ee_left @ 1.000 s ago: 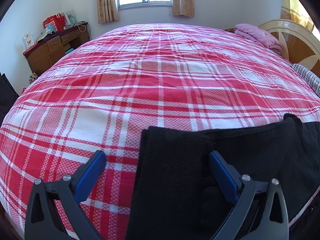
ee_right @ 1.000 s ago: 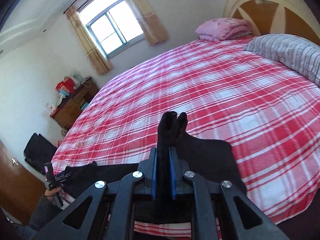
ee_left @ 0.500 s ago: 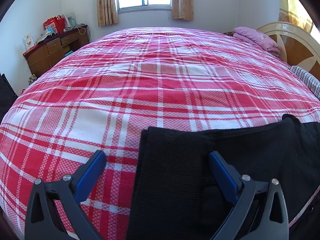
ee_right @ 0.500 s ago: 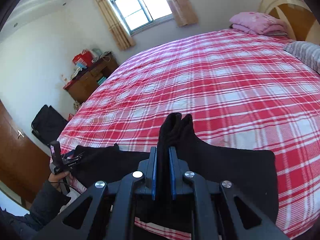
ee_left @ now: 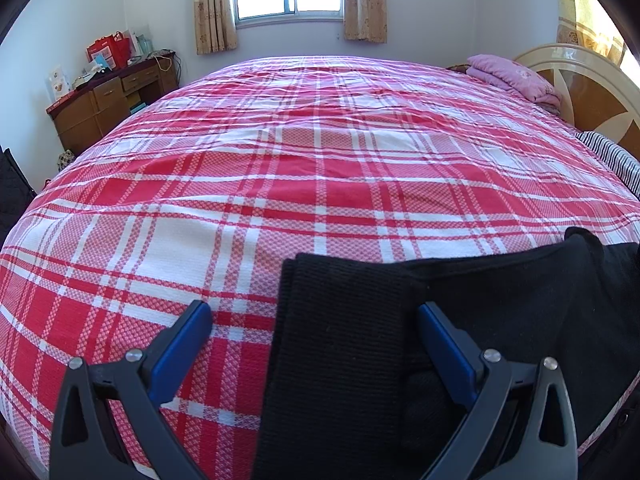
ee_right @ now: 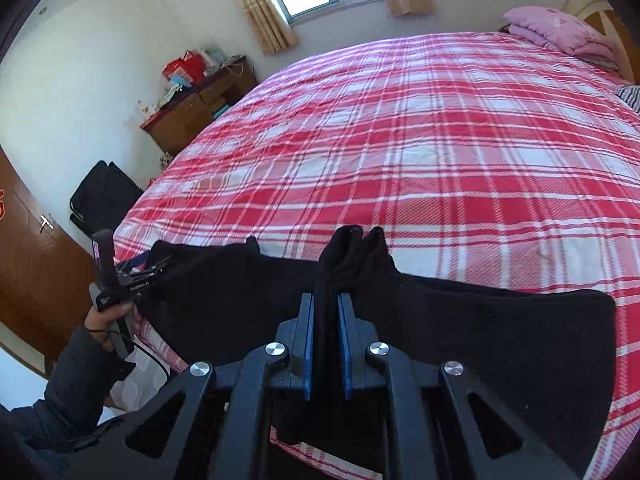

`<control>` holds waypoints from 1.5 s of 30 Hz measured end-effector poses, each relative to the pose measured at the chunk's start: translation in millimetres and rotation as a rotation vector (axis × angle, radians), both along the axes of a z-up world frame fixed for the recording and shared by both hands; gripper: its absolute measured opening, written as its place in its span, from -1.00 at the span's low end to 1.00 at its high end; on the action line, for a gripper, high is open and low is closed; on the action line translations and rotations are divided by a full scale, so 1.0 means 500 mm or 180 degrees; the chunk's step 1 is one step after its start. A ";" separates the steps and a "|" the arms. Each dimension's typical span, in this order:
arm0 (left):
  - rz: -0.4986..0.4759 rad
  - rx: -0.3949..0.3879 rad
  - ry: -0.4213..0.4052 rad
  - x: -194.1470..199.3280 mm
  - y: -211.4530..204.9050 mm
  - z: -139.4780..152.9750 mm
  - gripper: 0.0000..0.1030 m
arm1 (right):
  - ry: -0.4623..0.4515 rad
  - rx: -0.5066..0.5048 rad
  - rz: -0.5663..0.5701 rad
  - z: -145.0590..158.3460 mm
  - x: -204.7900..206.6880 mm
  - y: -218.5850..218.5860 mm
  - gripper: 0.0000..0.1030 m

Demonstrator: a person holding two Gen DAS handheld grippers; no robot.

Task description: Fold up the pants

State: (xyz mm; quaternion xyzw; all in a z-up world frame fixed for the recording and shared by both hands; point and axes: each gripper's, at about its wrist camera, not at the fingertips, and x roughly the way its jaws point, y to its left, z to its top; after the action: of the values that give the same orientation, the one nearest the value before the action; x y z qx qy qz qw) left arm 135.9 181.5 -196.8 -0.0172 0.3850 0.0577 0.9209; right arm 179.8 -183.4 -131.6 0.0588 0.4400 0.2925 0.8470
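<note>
Black pants (ee_right: pixel 500 332) lie along the near edge of the bed. My right gripper (ee_right: pixel 326 300) is shut on a bunched fold of them, which sticks up past its blue pads. In the left wrist view, the pants' ribbed end (ee_left: pixel 340 340) rests flat on the sheet between the wide-apart fingers of my left gripper (ee_left: pixel 316 320), which is open and does not press on the cloth. The right wrist view also shows the left gripper (ee_right: pixel 140 270) at the pants' left end, held by a hand (ee_right: pixel 108 316) in a dark sleeve.
The bed's red plaid sheet (ee_left: pixel 320 160) stretches far beyond the pants. A folded pink blanket (ee_left: pixel 516 76), a striped pillow (ee_left: pixel 612 156) and the headboard (ee_left: pixel 592 92) are at the right. A wooden desk (ee_left: pixel 108 104), black bag (ee_right: pixel 104 196) and door (ee_right: pixel 32 264) stand left.
My right gripper has carried its fold of pants leftward and lower, closer to the left gripper. The left gripper and the pants' end under it have stayed put.
</note>
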 end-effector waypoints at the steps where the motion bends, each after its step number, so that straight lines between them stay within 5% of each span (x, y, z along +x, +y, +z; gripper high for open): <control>1: 0.0000 0.0001 0.0002 0.000 0.001 0.000 1.00 | 0.0018 -0.0011 0.0023 -0.007 0.001 0.008 -0.79; 11: 0.0071 0.0081 -0.0010 -0.003 -0.006 0.018 1.00 | 0.0230 -0.0494 0.0322 -0.100 0.019 0.099 -0.74; 14: 0.0052 0.0180 -0.0158 -0.023 -0.030 0.067 1.00 | 0.0268 -0.0508 0.0405 -0.100 0.014 0.095 -0.52; 16: -0.0048 0.0191 -0.0300 -0.037 -0.056 0.104 1.00 | 0.0196 -0.0327 0.0414 -0.064 0.000 0.058 -0.15; 20: -0.0514 -0.0062 -0.0437 -0.046 -0.149 0.157 1.00 | -0.0034 -0.0257 0.0158 0.004 -0.027 -0.062 -0.11; 25: -0.1321 -0.0457 -0.0045 -0.007 -0.320 0.115 1.00 | -0.0082 -0.0253 -0.0404 0.023 -0.055 -0.243 -0.09; 29: -0.1750 -0.0852 0.0357 0.029 -0.437 0.067 0.64 | 0.0074 -0.0231 -0.0673 -0.004 -0.070 -0.337 -0.09; 33: -0.1965 -0.1093 0.0690 0.055 -0.523 0.032 0.35 | 0.0166 -0.0305 -0.0423 -0.024 -0.079 -0.351 -0.09; 42: -0.2059 -0.1095 0.0653 0.039 -0.584 0.044 0.24 | 0.0281 -0.0335 -0.0177 -0.071 -0.073 -0.325 -0.09; 44: -0.2025 -0.1030 0.0664 0.042 -0.597 0.032 0.02 | 0.0252 -0.0375 -0.0126 -0.076 -0.076 -0.313 -0.10; 45: -0.2004 -0.1001 0.0638 0.045 -0.599 0.033 -0.24 | 0.0247 -0.0393 -0.0107 -0.076 -0.079 -0.311 -0.10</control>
State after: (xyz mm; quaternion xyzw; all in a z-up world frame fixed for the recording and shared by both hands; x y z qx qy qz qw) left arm 158.5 -117.8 -180.5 -0.0335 0.4639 -0.2871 0.8374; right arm 140.6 -339.0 -169.8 0.0251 0.4887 0.2480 0.8361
